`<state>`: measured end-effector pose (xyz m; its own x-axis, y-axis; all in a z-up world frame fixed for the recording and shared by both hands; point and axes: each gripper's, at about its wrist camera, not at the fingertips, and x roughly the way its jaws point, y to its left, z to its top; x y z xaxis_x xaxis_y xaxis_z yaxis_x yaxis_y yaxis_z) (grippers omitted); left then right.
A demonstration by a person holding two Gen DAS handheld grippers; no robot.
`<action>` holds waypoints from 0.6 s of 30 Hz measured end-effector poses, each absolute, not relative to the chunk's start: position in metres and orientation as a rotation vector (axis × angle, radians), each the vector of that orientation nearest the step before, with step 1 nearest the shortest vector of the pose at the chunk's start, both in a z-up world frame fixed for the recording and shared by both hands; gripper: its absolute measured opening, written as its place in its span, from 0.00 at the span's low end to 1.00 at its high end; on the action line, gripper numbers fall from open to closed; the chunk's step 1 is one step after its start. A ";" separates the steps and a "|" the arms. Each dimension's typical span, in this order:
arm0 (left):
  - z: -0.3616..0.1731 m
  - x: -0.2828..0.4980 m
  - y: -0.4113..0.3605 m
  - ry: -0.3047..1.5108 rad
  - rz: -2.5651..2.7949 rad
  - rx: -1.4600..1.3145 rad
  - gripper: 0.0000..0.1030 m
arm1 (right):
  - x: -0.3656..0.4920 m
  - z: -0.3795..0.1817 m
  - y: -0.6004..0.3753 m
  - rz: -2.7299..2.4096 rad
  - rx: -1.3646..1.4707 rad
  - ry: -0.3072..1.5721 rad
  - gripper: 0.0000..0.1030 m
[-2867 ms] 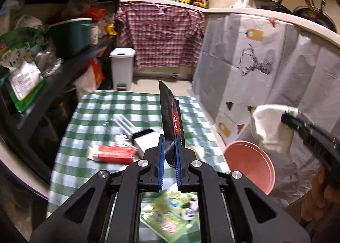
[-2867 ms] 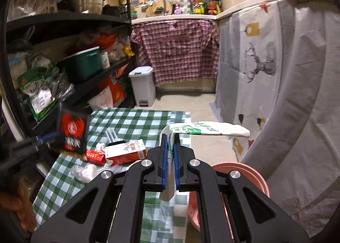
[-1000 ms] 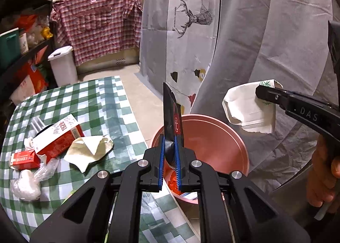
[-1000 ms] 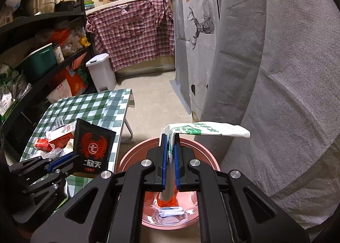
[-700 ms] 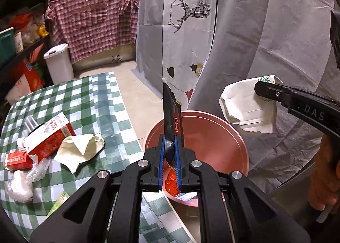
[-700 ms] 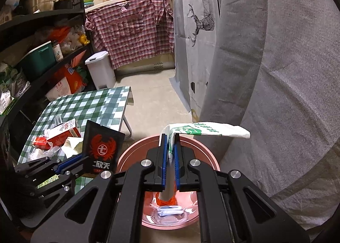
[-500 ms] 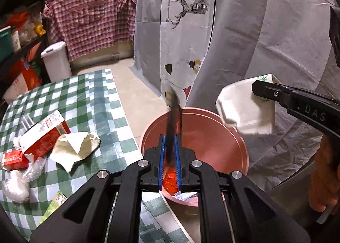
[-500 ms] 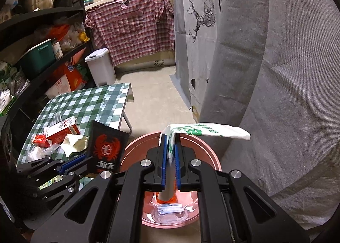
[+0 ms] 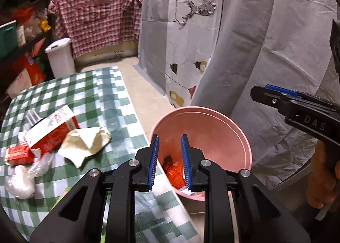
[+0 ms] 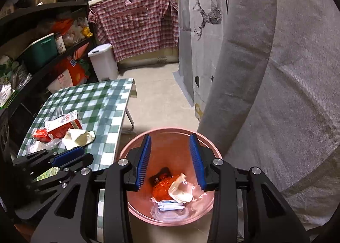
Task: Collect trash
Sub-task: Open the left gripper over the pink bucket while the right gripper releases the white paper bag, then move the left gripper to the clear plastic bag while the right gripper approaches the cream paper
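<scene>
Both the left gripper (image 9: 169,159) and right gripper (image 10: 170,161) are opening, empty, over the pink bin (image 10: 209,207). Next, more trash (image 9: 84,144) waits on the worktop's (image 9: 89,94) near edge.

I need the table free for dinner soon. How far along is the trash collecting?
Partly done. The pink bin already holds an orange wrapper, a black packet and crumpled white paper. Both the left hand-held gripper and right hand-held gripper are above it, jaws opening with nothing between them. Left on the checked table: a red and white carton, a small red box, crumpled paper and a clear plastic bag.
</scene>
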<state>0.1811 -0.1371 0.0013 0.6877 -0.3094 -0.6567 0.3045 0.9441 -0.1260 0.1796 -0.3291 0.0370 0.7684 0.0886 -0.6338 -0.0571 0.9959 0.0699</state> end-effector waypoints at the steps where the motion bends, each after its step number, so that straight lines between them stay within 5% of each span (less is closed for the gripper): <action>1: 0.003 0.180 -0.134 0.732 -0.337 -0.009 0.21 | 0.177 0.039 -0.326 0.076 0.042 0.673 0.37; 7: 0.018 0.170 -0.103 0.675 -0.285 -0.026 0.21 | 0.171 0.051 -0.311 0.082 0.074 0.579 0.35; 11: 0.028 0.162 -0.076 0.639 -0.250 -0.032 0.38 | 0.171 0.058 -0.288 0.100 0.054 0.545 0.27; 18: 0.032 0.150 -0.022 0.613 -0.168 -0.049 0.38 | 0.170 0.062 -0.244 0.198 0.037 0.564 0.22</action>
